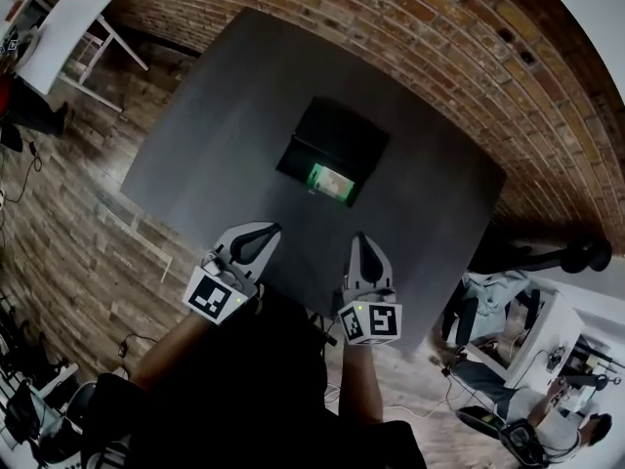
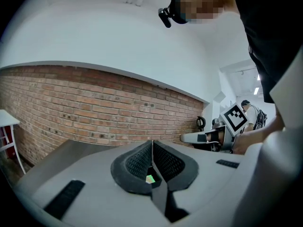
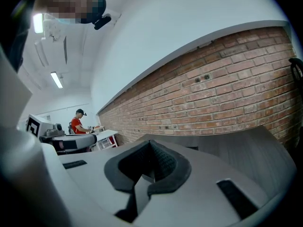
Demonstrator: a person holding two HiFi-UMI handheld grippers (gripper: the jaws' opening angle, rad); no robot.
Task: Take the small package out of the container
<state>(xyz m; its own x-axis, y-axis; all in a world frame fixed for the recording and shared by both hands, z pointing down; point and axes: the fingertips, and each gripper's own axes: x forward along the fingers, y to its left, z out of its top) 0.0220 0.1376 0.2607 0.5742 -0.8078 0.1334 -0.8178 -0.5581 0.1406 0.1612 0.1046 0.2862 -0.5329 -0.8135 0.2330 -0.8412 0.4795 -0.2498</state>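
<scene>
approach step: left claw (image 1: 265, 231) and right claw (image 1: 359, 238) pressed together, empty, at the near edge of the desk (image 1: 215, 135). next, one should open above the small package (image 1: 330, 178) in the container (image 1: 337, 140).

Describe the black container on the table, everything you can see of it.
The container is a black, rectangular, open-topped box with a matte finish, and it looks rigid. It stands upright near the middle of the dark grey table. Its inside is mostly dark, apart from the small package, green and white, lying at its near side. Only the table and the package touch it.
</scene>
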